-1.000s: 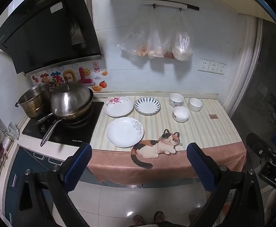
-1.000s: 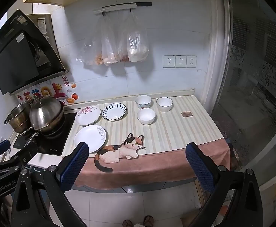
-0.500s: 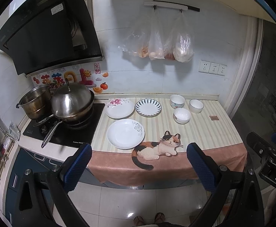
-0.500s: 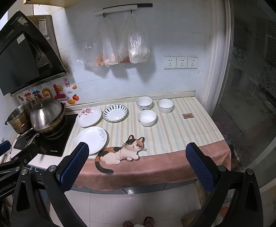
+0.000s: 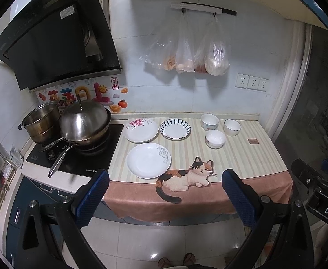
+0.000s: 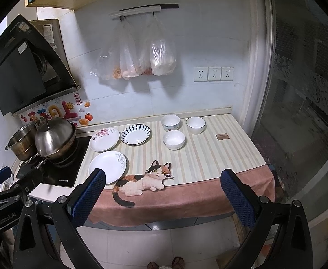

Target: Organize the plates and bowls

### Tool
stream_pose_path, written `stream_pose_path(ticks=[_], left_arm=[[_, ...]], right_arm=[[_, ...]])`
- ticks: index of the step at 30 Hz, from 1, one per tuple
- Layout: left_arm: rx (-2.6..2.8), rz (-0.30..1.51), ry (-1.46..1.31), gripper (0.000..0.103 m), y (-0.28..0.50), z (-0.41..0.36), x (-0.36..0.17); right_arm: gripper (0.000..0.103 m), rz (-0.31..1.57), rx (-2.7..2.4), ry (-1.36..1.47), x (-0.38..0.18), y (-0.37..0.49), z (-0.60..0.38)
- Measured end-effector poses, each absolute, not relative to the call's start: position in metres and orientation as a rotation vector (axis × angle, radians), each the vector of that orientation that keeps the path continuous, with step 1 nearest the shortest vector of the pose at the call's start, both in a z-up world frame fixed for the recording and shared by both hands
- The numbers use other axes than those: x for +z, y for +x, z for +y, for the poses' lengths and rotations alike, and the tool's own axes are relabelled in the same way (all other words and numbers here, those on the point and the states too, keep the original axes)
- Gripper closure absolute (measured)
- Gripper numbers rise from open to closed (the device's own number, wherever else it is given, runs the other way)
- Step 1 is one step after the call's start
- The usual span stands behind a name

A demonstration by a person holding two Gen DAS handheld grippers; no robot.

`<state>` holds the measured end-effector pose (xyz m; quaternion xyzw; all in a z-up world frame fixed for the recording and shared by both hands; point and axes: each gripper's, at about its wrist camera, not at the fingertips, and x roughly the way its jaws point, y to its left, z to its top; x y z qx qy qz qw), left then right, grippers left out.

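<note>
Both the left claw (image 5: 164,192) and the right claw (image 6: 162,189) are held wide apart with nothing between the fingers, short of the bench (image 5: 242,157). On the bench, 3 plates are seen empty: a floral plate (image 5: 141,130), a blue-striped plate (image 5: 175,129) and a white plate (image 5: 148,160). 3 bowls (image 5: 215,137) are grouped to their right; no contents can be seen in them. 2 steel pots (image 5: 83,123) are set on the cooktop (image 5: 74,159).
</note>
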<state>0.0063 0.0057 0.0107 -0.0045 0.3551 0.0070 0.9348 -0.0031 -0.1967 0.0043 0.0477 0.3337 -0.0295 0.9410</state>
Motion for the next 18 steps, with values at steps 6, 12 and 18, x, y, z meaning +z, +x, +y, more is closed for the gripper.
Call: stream_pose_path(ticks=[6,12,18], left_arm=[[0.017,0.720,-0.007,0.000,0.003,0.004,0.011],[0.021,0.718,-0.013,0.000,0.000,0.003,0.012],[0.020,0.718,-0.016,0.000,-0.005,0.005,0.010]], right_arm=[[0.000,0.684,-0.057,0.101,0.004,-0.003,-0.199],[0.000,0.682,-0.055,0.105,0.004,-0.004,-0.198],[0.000,0.682,-0.052,0.107,0.004,-0.008,-0.199]])
